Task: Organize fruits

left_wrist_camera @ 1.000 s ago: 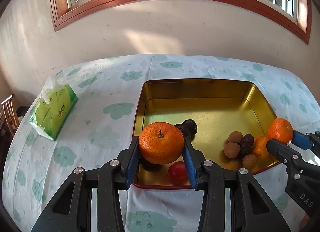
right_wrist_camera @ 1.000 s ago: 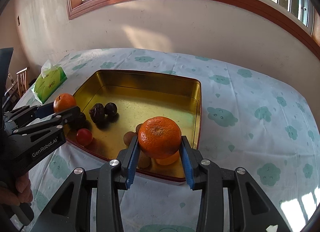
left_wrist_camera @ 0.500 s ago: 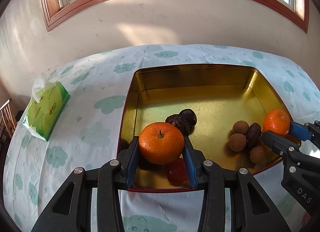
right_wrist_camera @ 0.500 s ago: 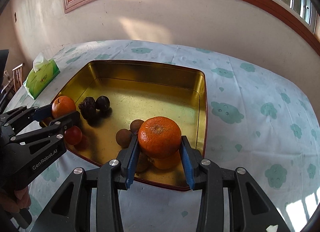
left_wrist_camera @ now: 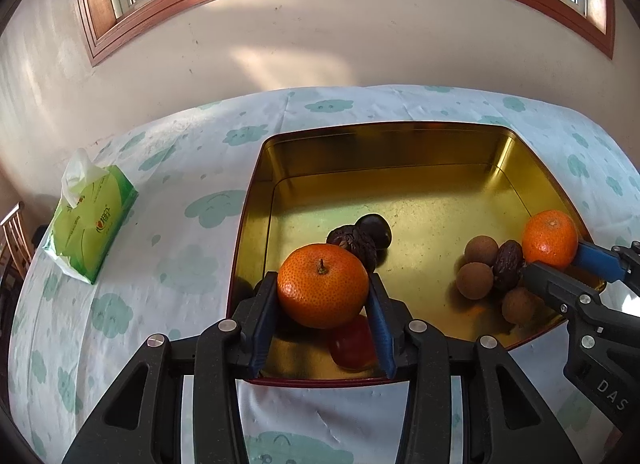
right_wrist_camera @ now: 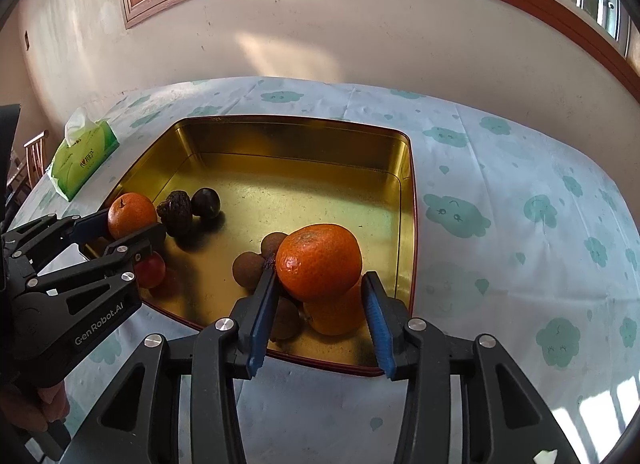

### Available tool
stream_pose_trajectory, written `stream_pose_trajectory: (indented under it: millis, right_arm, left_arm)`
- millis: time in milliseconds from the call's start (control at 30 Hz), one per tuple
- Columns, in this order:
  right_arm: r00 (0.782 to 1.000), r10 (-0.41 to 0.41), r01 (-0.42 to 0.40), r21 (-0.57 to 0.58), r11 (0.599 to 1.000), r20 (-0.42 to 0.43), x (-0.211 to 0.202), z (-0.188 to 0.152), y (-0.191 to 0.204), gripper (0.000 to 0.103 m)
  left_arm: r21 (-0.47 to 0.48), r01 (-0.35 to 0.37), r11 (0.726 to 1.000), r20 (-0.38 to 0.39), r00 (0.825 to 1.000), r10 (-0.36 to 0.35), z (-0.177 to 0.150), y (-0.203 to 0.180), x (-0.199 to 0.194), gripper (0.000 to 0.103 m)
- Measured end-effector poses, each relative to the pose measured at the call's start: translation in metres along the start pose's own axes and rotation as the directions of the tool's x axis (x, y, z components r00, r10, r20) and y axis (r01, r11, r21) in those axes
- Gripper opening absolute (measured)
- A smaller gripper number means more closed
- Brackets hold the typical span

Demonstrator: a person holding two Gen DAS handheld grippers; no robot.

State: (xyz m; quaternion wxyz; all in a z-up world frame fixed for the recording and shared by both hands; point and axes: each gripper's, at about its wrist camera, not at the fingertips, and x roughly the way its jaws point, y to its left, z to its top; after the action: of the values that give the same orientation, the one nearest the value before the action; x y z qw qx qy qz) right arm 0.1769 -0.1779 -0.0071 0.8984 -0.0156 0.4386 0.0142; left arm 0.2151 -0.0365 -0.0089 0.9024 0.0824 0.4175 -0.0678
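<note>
A gold tin tray (left_wrist_camera: 384, 183) (right_wrist_camera: 304, 167) sits on the cloud-print tablecloth. My left gripper (left_wrist_camera: 323, 296) is shut on an orange (left_wrist_camera: 322, 291) over the tray's near left corner; it also shows in the right wrist view (right_wrist_camera: 131, 215). My right gripper (right_wrist_camera: 318, 284) holds a second orange (right_wrist_camera: 318, 267) (left_wrist_camera: 550, 239) over the tray's near right corner; its right pad stands slightly off the fruit. Below it lie another orange (right_wrist_camera: 336, 316) and brown longans (left_wrist_camera: 475, 280). A red tomato (left_wrist_camera: 354, 344), a wrinkled dark fruit (left_wrist_camera: 354, 244) and a dark plum (left_wrist_camera: 374, 229) lie in the tray.
A green tissue pack (left_wrist_camera: 90, 219) (right_wrist_camera: 82, 157) lies on the table left of the tray. A wall with a wood-framed window stands behind the table. A chair back (left_wrist_camera: 14, 240) shows at the far left edge.
Both grippers moved forward over the tray's near edge with their oranges. The right gripper's pads have widened a little around its orange.
</note>
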Motion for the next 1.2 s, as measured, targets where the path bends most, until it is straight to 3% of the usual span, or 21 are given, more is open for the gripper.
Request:
stream_pose_trajectory:
  millis: [367, 567, 633, 767, 867, 933, 1200]
  right_arm:
    - [1.0, 0.003, -0.003, 0.016, 1.0, -0.011, 0.0, -0.001, 0.0, 0.042]
    - [1.0, -0.005, 0.005, 0.005, 1.0, -0.017, -0.005, 0.001, 0.004, 0.054]
    - [1.0, -0.023, 0.023, 0.003, 1.0, -0.011, -0.009, 0.001, 0.006, 0.065]
    - [1.0, -0.029, 0.029, 0.008, 1.0, -0.005, -0.021, 0.002, 0.006, 0.069]
    - [0.999, -0.032, 0.032, 0.018, 0.999, 0.004, -0.034, 0.0, 0.007, 0.077]
    - [1.0, -0.028, 0.027, 0.02, 0.999, 0.009, -0.045, -0.003, 0.009, 0.085]
    - [0.999, -0.03, 0.032, 0.047, 0.998, -0.042, -0.07, -0.035, 0.015, 0.098]
  left_arm:
    - [-0.018, 0.007, 1.0, -0.013, 1.0, -0.008, -0.002, 0.003, -0.001, 0.049]
    - [0.005, 0.005, 1.0, -0.021, 1.0, -0.005, -0.001, 0.003, -0.007, 0.055]
    - [0.011, -0.002, 1.0, -0.004, 1.0, 0.002, -0.002, 0.003, -0.013, 0.058]
    - [0.015, -0.005, 1.0, 0.008, 1.0, 0.005, -0.004, 0.004, -0.028, 0.059]
    - [-0.009, 0.001, 1.0, 0.019, 1.0, -0.001, -0.008, 0.008, -0.044, 0.061]
    - [-0.012, -0.002, 1.0, 0.03, 1.0, 0.002, -0.012, 0.01, -0.056, 0.064]
    - [-0.011, -0.035, 0.999, 0.017, 0.999, 0.036, -0.042, 0.008, -0.092, 0.07]
